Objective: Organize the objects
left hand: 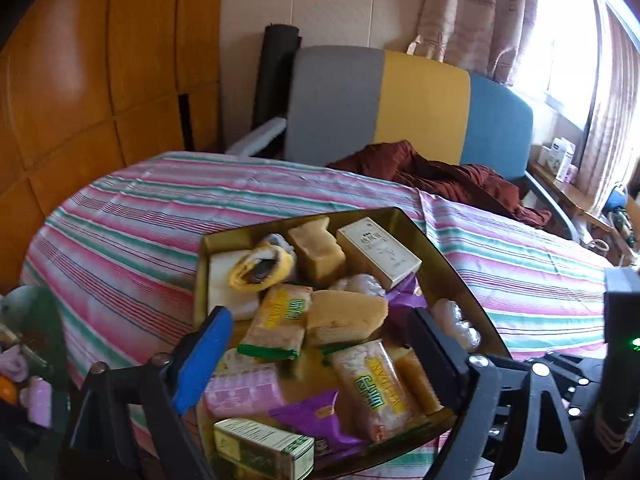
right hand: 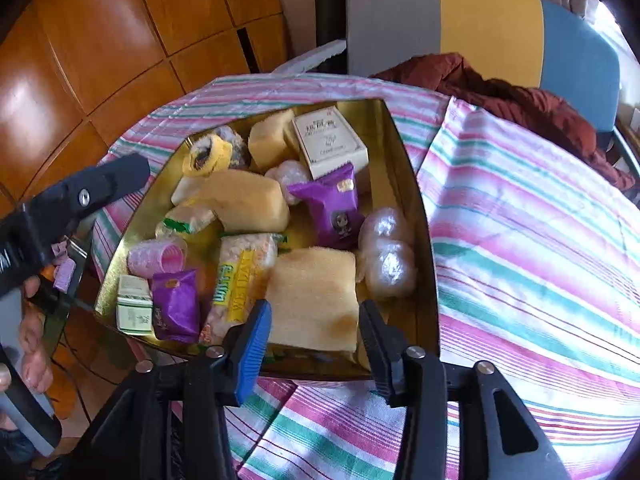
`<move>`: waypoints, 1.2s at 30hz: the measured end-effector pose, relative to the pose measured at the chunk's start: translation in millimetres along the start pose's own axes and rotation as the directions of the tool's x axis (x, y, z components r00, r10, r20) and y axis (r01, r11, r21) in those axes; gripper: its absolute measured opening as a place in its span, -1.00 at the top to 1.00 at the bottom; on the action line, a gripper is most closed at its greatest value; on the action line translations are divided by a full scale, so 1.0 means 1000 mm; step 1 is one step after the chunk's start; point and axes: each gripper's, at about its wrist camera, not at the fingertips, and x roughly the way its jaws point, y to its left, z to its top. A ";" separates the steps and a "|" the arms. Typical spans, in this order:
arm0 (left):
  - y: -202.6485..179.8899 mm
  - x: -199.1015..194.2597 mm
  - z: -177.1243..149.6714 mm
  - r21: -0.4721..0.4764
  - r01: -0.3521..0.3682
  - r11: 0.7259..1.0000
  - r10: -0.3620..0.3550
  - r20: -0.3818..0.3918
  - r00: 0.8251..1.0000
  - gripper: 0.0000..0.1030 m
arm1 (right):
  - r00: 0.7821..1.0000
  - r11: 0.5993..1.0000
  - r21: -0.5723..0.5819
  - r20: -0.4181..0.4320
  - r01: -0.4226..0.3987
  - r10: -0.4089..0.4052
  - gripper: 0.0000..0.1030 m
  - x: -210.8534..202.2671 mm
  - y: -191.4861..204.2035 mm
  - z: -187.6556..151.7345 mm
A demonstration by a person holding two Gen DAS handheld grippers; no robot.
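A gold tray (left hand: 450,258) (right hand: 404,184) on the striped table holds several loose items: yellow sponges, rice-snack packets (left hand: 374,394), purple packets (right hand: 332,204), a white box (left hand: 378,252) (right hand: 330,144), a pink hair roller (right hand: 158,258) and a small green-and-white box (left hand: 260,448). My left gripper (left hand: 320,316) hangs open wide over the tray's near end, gripping nothing. My right gripper (right hand: 315,308) is at the tray's near rim. A square yellow sponge (right hand: 314,292) lies uncompressed between its fingertips, so it reads as open.
The striped tablecloth (right hand: 520,240) covers the table. Behind it stands a grey, yellow and blue chair (left hand: 420,100) with a dark red garment (left hand: 440,176) on it. Wooden panels (left hand: 80,80) line the left. A glass side table (left hand: 28,320) at lower left carries small items. A person's fingers (right hand: 34,336) show at left.
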 end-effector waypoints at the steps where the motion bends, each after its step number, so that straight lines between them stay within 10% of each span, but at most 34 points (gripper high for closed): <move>1: 0.000 -0.003 -0.001 -0.001 -0.008 1.000 0.008 0.007 1.000 -0.89 | 1.000 1.000 -0.003 0.013 0.010 -0.010 0.06 -0.004 0.002 0.000; 14: -0.006 -0.024 -0.017 -0.043 -0.087 0.995 0.088 0.013 0.996 -0.99 | 0.969 0.977 0.039 0.128 0.208 -0.212 -0.02 -0.032 0.007 -0.006; 36: -0.011 -0.034 -0.032 -0.111 -0.091 0.990 0.092 0.008 0.996 -0.99 | 0.966 0.975 0.041 0.136 0.219 -0.222 -0.02 -0.035 0.008 -0.012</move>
